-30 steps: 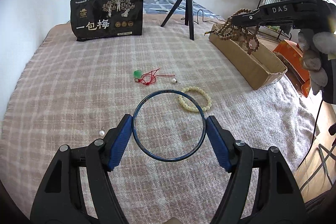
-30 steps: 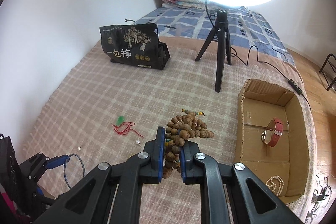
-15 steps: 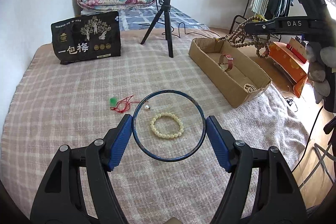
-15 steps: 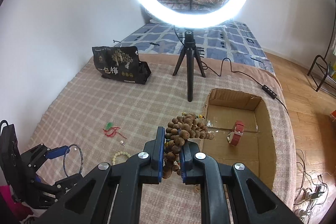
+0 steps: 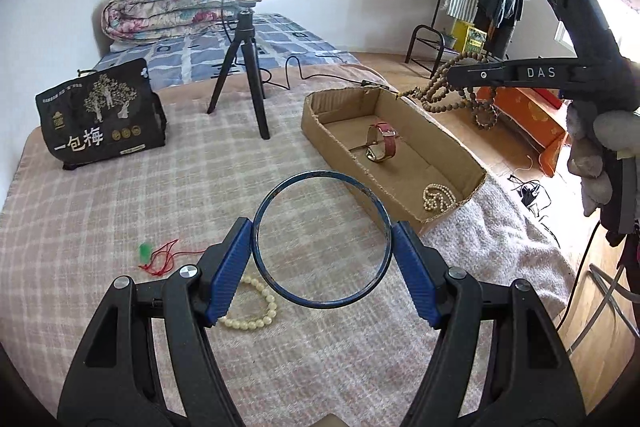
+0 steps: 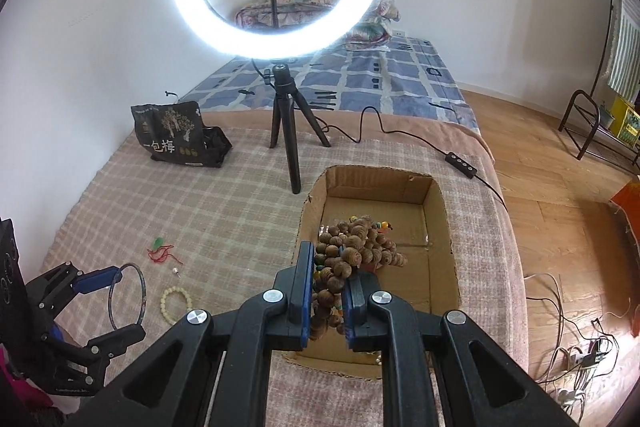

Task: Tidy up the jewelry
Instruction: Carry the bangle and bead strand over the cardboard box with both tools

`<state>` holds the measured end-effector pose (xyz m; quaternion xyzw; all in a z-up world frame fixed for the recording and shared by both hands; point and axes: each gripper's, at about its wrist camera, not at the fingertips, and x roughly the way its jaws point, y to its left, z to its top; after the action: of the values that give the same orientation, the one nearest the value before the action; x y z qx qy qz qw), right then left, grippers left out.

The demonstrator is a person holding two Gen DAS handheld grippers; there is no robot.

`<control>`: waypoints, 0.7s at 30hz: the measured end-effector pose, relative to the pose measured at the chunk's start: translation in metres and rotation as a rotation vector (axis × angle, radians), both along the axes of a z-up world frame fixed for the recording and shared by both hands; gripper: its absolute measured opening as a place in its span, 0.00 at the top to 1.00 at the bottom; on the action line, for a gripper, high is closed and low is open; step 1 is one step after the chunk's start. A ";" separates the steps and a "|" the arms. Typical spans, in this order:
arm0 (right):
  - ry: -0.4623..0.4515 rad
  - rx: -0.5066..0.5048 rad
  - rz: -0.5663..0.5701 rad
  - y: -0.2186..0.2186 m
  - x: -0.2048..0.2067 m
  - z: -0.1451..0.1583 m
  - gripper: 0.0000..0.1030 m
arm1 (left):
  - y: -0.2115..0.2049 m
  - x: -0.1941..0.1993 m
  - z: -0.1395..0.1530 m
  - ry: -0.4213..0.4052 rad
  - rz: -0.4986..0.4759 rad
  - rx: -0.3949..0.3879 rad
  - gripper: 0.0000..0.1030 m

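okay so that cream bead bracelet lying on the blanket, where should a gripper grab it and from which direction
Come straight down on the cream bead bracelet and pinch one side of the loop, one finger inside, one outside. It lies flat on the blanket, so its far arc, clear of the left gripper, looks easiest.

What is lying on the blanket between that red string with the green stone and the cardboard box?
Only bare checked blanket, seen in the right wrist view, from the red string pendant to the cardboard box.
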<state>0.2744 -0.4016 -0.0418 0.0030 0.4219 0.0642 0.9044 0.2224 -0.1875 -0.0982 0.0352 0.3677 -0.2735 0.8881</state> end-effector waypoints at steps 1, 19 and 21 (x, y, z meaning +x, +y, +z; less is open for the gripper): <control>0.001 -0.002 -0.003 -0.004 0.002 -0.001 0.90 | -0.006 0.002 0.000 -0.001 -0.007 0.000 0.29; 0.048 0.012 -0.044 -0.051 0.050 -0.036 0.90 | -0.090 0.052 -0.016 0.040 -0.075 -0.029 0.29; 0.056 0.017 -0.049 -0.054 0.057 -0.040 0.90 | -0.098 0.056 -0.019 0.046 -0.083 -0.031 0.29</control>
<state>0.3314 -0.4560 -0.0823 0.0230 0.4462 0.0456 0.8935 0.2781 -0.2851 -0.1172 0.0305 0.3819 -0.3163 0.8679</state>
